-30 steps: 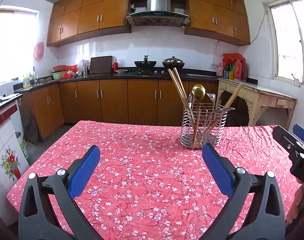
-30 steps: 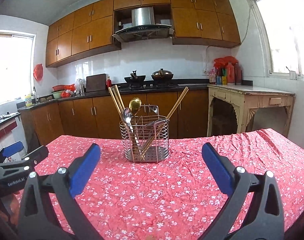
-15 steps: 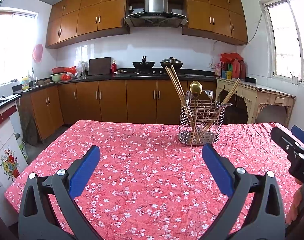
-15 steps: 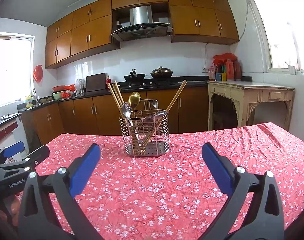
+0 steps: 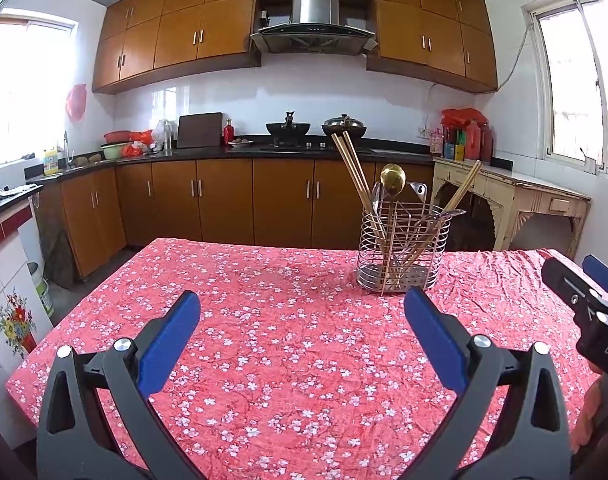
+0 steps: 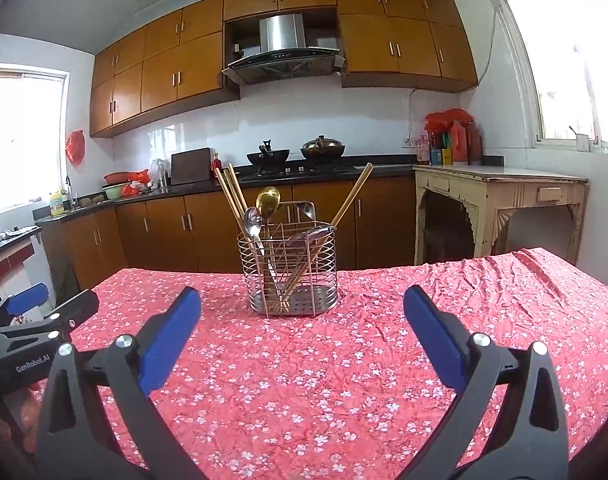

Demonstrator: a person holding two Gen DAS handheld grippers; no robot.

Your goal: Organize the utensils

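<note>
Utensil caddy (image 6: 288,270) ahead, both jaws spread empty

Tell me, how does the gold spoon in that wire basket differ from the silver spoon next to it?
The gold spoon has a yellow, brassy bowl, while the silver spoon is grey steel. The gold spoon's bowl stands higher above the rim of the wire basket than the silver spoon's. In the right wrist view the silver spoon sits to the left of the gold one. Both stand handle down, bowl up, in the same basket, alongside wooden chopsticks.
</note>
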